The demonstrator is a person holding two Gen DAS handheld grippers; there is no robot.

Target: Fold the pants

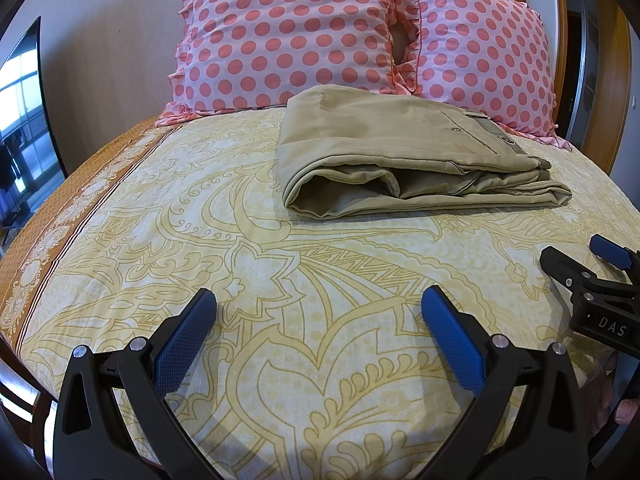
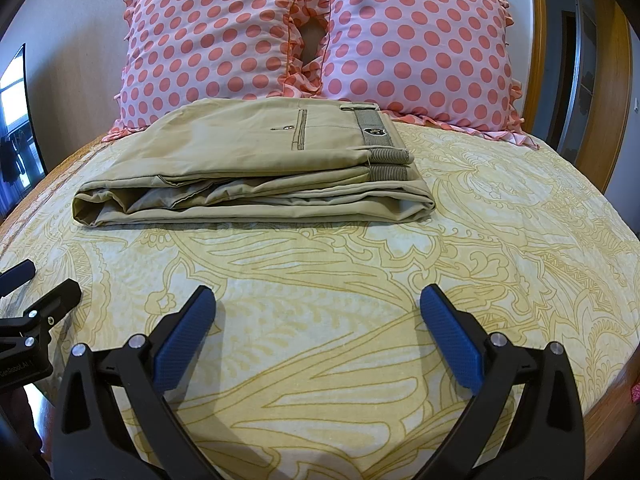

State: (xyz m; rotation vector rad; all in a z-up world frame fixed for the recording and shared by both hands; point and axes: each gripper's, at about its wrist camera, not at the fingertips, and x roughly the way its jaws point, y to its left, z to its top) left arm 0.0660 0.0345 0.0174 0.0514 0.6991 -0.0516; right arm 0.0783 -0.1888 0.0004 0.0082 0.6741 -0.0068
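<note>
Khaki pants lie folded in a compact stack on the bed, near the pillows; in the right wrist view the pants show a back pocket and the striped waistband on the right. My left gripper is open and empty, low over the sheet, well short of the pants. My right gripper is open and empty, also short of the pants. The right gripper also shows at the right edge of the left wrist view, and the left gripper shows at the left edge of the right wrist view.
The bed has a yellow patterned sheet with an orange border at the left. Two pink polka-dot pillows lean on the wooden headboard. A dark screen stands at left.
</note>
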